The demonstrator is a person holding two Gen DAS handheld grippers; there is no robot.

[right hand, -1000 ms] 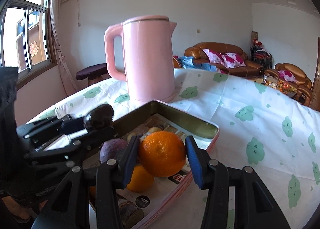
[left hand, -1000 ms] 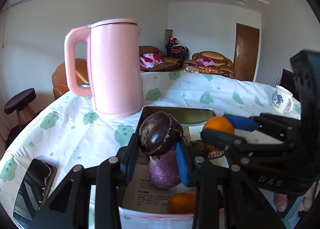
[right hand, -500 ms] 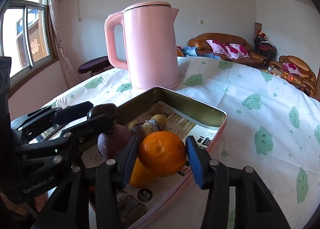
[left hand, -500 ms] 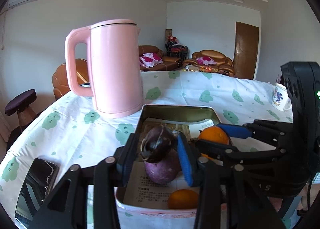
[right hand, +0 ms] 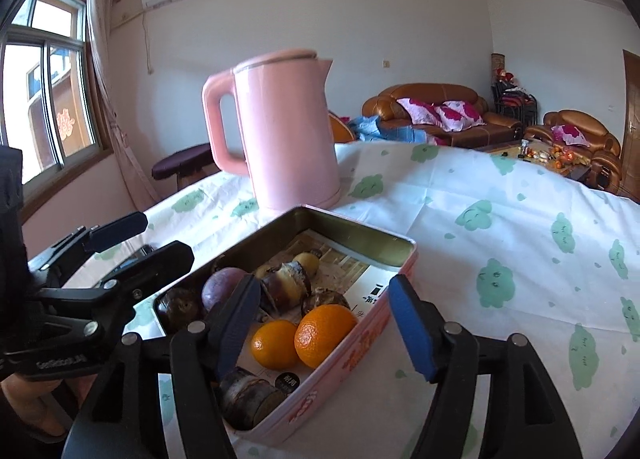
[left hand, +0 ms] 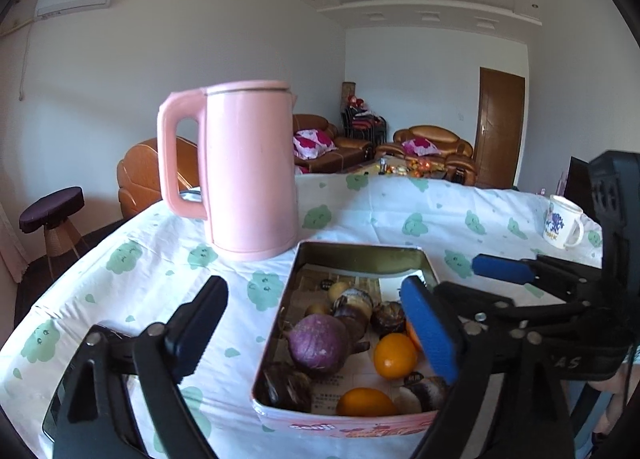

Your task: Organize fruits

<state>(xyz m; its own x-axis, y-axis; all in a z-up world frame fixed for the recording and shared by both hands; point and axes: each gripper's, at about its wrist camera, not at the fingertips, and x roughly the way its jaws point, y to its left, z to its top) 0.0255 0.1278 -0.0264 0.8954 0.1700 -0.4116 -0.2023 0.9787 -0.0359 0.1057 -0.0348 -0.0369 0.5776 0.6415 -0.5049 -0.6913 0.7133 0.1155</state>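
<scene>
A pink tin (left hand: pixel 360 251) (right hand: pixel 360 237) lined with paper holds a purple fruit (left hand: pixel 318 343), several dark brown fruits and oranges. My left gripper (left hand: pixel 312 329) hovers over the tin's near left end. Its jaws are opening wide and nothing is between them. A dark round fruit (left hand: pixel 284 383) (right hand: pixel 180 307) lies in the tin's corner below it. My right gripper (right hand: pixel 326 319) hangs over the tin's right rim with its jaws opening. An orange (right hand: pixel 324 333) rests in the tin between its fingers, and neither pad touches it. Each gripper shows in the other's view: left gripper (right hand: pixel 144 245), right fingers (left hand: pixel 500 269).
A tall pink kettle (left hand: pixel 252 171) (right hand: pixel 288 131) stands just behind the tin on the white cloth with green prints (right hand: pixel 500 219). A mug (left hand: pixel 562 221) sits at the far right. A dark phone (left hand: pixel 54 415) lies near the table's left edge.
Both grippers have opened. The dark fruit has left the left gripper and the orange has left the right one, and both now lie in the tin. Both grippers drew back a little.
</scene>
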